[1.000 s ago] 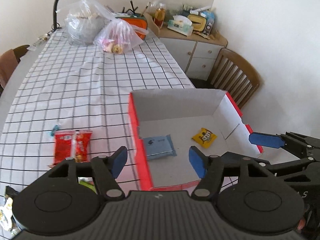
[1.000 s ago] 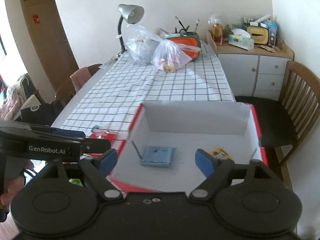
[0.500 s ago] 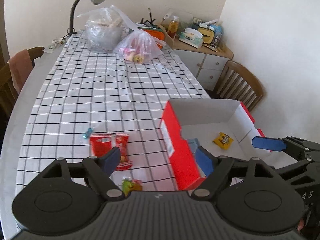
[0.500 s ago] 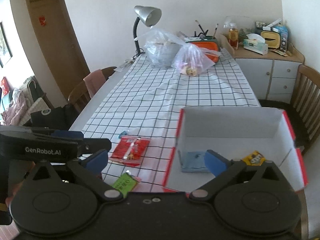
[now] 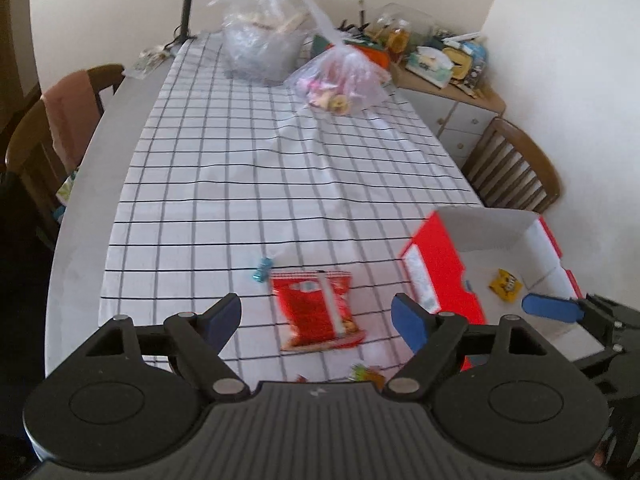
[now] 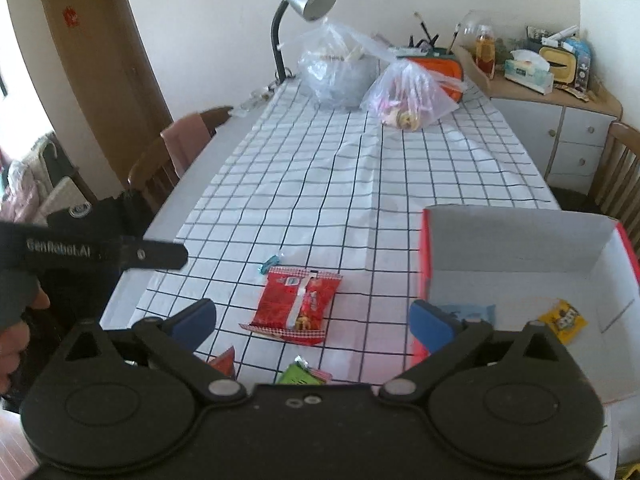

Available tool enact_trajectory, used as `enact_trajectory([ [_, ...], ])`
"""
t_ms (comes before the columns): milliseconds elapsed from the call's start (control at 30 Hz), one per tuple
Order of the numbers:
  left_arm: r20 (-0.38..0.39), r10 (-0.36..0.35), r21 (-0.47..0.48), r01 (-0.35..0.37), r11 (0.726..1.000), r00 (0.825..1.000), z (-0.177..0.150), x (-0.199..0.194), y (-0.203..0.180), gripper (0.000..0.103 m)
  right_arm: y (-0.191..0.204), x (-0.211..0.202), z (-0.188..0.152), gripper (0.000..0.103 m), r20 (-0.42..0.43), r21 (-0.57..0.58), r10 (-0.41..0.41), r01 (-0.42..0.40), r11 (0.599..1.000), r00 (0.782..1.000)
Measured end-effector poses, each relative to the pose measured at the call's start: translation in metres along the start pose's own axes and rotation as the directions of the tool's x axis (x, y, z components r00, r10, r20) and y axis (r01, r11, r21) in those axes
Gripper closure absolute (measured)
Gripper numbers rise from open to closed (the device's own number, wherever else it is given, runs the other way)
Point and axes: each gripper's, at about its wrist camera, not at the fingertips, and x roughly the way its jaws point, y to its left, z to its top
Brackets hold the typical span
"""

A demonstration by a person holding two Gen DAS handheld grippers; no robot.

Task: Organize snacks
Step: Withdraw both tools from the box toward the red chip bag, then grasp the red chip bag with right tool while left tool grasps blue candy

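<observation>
A red snack packet [image 5: 317, 309] [image 6: 297, 305] lies flat on the checked tablecloth, with a small blue wrapped candy [image 5: 263, 270] [image 6: 269, 263] just beyond it. The red-and-white box [image 5: 442, 280] [image 6: 516, 240] stands to the right; inside it lie a yellow packet [image 5: 505, 284] [image 6: 562, 319] and a pale blue packet [image 6: 472, 312]. My left gripper [image 5: 318, 316] hangs open above the red packet, nothing between its fingers. My right gripper [image 6: 312, 322] is open too, wide, over the same packet and empty. A green packet [image 6: 302, 374] and a red one [image 6: 224, 360] peek out near the table's front edge.
Two clear plastic bags [image 6: 340, 76] [image 6: 408, 96] and a desk lamp [image 6: 304, 4] stand at the table's far end. Wooden chairs [image 5: 512, 168] [image 6: 168, 160] flank the table. A cluttered white cabinet [image 6: 560, 120] stands at the back right.
Both grippers have swung left, away from above the box to above the red packet. Both sets of jaws have widened. The box now sits at the right of each view.
</observation>
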Motion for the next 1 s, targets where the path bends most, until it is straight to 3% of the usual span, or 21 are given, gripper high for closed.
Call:
enact_trajectory([
  [433, -0.159, 0.025, 0.012, -0.023, 1.0, 0.987, 0.048, 0.059, 0.052, 0.021, 0.025, 0.087, 0.022, 0.0, -0.164, 0.051, -0.016, 0.025, 0.998, 0.986],
  [733, -0.274, 0.033, -0.031, -0.043, 0.999, 0.961, 0.056, 0.117, 0.074, 0.021, 0.028, 0.16, 0.015, 0.001, -0.312, 0.054, -0.069, 0.09, 0.994, 0.947],
  [1000, -0.355, 0.033, -0.027, -0.046, 0.999, 0.934, 0.059, 0.156, 0.078, 0.021, 0.028, 0.203, 0.01, 0.002, -0.391, 0.033, -0.12, 0.145, 0.989, 0.913],
])
